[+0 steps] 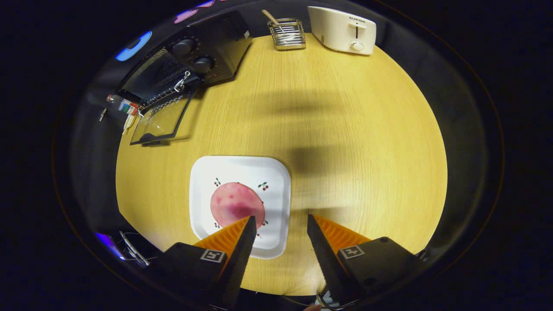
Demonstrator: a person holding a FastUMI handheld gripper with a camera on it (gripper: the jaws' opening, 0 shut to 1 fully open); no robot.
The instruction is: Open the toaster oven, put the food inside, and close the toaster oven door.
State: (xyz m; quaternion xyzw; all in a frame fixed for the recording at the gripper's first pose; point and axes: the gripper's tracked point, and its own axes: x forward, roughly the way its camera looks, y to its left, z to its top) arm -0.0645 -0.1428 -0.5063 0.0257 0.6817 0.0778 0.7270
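A pink round slice of food (235, 204) lies on a white square plate (272, 172) on the round wooden table. My gripper (281, 218) hovers above the plate's near right part, open, with nothing between its orange fingers (231, 235). The left fingertip overlaps the slice's near edge in the view; the right fingertip is over bare table beside the plate. The black toaster oven (207, 52) stands at the table's far left, its glass door (162, 121) swung down open onto the table, a wire rack visible inside.
A white pop-up toaster (343, 30) stands at the far right of the table (345, 129). A metal wire holder (287, 33) with a wooden utensil is beside it. Small bottles and clutter (125, 108) sit left of the oven door.
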